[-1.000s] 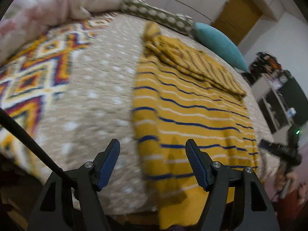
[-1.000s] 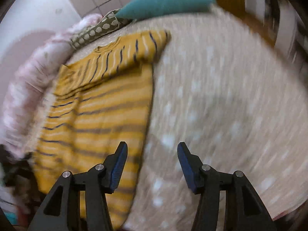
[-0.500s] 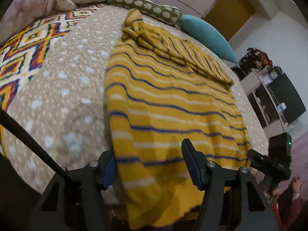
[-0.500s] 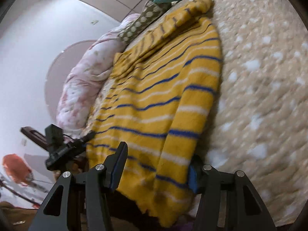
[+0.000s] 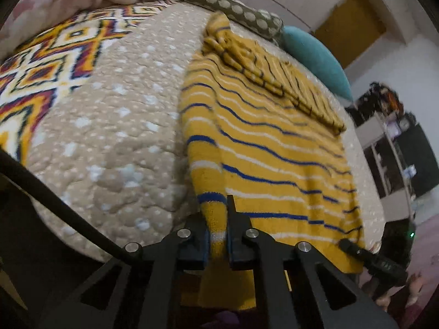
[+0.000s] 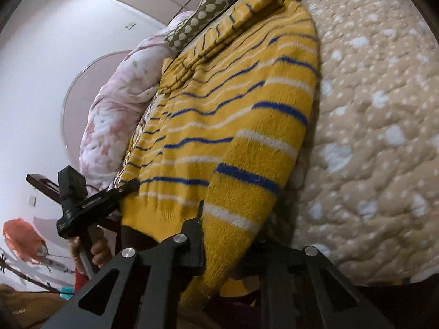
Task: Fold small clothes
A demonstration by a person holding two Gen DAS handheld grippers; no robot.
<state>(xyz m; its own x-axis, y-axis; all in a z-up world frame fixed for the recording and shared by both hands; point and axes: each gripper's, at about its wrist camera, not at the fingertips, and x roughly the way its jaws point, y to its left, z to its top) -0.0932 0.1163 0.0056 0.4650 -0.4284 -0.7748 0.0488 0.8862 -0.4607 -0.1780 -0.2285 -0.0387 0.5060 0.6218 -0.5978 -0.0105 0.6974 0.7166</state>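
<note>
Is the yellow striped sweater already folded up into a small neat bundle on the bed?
No, the sweater lies spread out across the bed, with only its near edge pinched in the left claw.

The sweater [image 5: 269, 148] is mustard yellow with thin blue and white stripes. The bedspread [image 5: 115, 126] under it is beige with white dots, and on the far left there's a blanket [image 5: 41, 63] with orange, navy and white diamonds. At the far end: an olive polka-dot pillow [image 5: 236, 13], a teal cushion [image 5: 318, 57] and a pale pink floral duvet [image 6: 118, 101].
</note>
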